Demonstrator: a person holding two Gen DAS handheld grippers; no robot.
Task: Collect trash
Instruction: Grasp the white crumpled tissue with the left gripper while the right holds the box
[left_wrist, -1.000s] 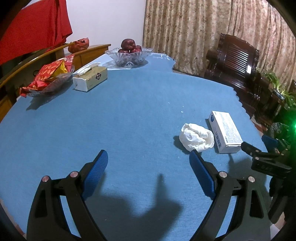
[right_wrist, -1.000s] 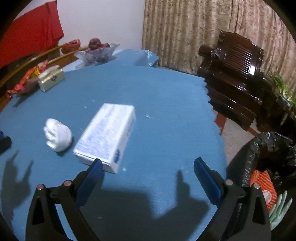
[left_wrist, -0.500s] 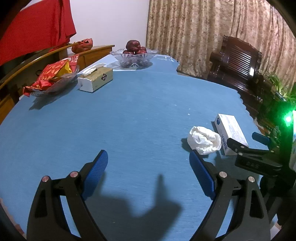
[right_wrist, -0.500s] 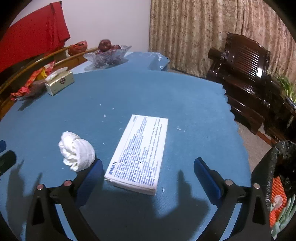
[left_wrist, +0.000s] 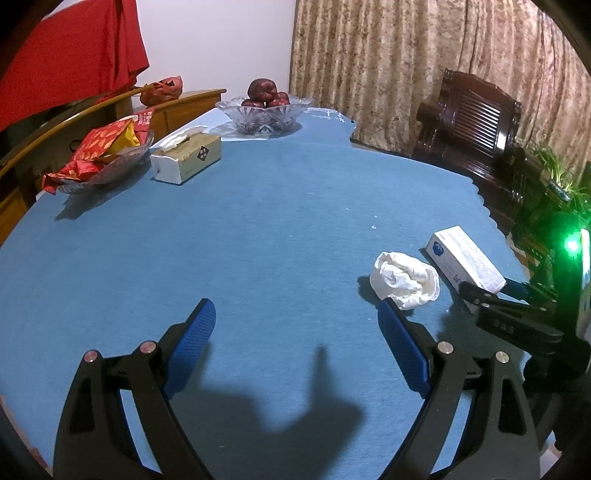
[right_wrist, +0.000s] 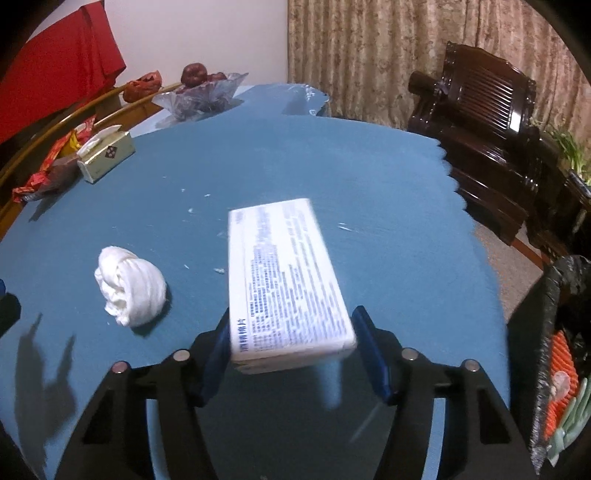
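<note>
A white printed box lies on the blue tablecloth. My right gripper has the box's near end between its jaws, which are closing; both blue pads touch its sides. The picture of the box is blurred. A crumpled white tissue wad sits left of the box. In the left wrist view the wad lies just beyond the tip of my left gripper's right finger. That gripper is open with nothing in it. The right gripper shows there at the box.
A bin lined with a black bag stands off the table's right edge with rubbish in it. At the far left are a tissue box, a glass fruit bowl and a snack dish. A dark wooden chair stands beyond.
My right gripper has come forward over the box and its jaws have narrowed onto the box's near end, which now lines up with the fingers. The left gripper has stayed put.
</note>
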